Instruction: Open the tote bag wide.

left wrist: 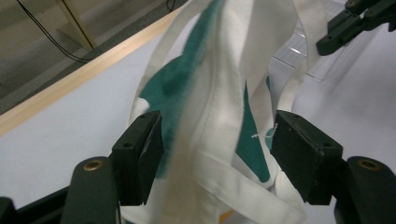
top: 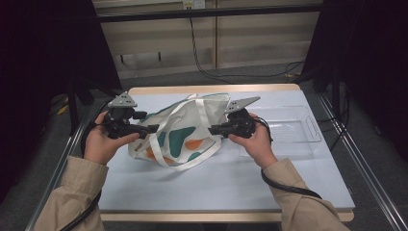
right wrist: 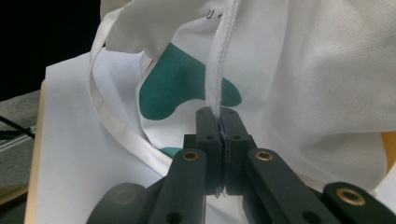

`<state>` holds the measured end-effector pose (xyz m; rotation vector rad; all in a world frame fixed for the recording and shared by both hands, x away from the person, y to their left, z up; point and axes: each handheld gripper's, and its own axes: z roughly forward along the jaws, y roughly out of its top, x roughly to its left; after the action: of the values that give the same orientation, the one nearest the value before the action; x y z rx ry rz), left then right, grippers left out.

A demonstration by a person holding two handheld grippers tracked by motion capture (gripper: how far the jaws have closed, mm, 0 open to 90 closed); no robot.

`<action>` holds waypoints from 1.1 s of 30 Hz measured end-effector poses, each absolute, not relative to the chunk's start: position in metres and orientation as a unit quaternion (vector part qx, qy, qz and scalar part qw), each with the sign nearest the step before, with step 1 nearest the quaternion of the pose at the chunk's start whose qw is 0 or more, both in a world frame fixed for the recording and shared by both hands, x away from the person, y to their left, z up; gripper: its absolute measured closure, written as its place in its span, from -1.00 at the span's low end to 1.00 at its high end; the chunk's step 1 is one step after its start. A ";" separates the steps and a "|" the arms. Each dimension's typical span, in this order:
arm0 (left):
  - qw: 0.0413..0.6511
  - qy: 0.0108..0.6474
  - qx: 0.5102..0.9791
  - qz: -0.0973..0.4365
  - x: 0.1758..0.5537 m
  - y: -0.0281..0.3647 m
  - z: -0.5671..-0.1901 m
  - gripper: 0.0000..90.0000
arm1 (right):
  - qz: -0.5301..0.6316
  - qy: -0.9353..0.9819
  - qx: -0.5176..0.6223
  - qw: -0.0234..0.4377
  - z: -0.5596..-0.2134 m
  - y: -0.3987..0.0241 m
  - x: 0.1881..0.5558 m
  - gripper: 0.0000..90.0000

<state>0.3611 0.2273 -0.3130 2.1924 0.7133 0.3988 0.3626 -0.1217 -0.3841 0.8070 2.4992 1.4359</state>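
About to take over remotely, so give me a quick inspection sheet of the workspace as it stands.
Surface: table, pale top with wooden edge.
Job's things: tote bag, white with green and orange patches, crumpled at centre.
Clutter: clear plastic tray right of the bag.
Grippers: left gripper open, jaws either side of a bag fold; right gripper shut on the bag's edge.
Cables: one trails from each gripper; more lie on the floor behind.
Surroundings: dark curtains at both sides, wood panelling behind.
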 end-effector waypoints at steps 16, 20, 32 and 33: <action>0.356 0.314 0.866 0.155 0.397 0.226 -0.334 0.35 | 0.475 0.835 0.270 0.061 -0.391 -0.131 0.359 0.98; 0.362 0.328 0.860 0.145 0.405 0.230 -0.330 0.48 | 0.476 0.837 0.265 0.059 -0.395 -0.132 0.355 0.98; 0.369 0.365 0.844 0.135 0.428 0.231 -0.321 0.58 | 0.479 0.836 0.264 0.048 -0.412 -0.141 0.340 0.98; 0.367 0.363 0.846 0.133 0.431 0.231 -0.320 0.59 | 0.479 0.836 0.265 0.046 -0.415 -0.143 0.338 0.98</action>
<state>0.4305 0.2315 -0.3203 2.1730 0.9336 0.3414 0.3376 -0.1433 -0.4148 0.8097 2.5509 1.4617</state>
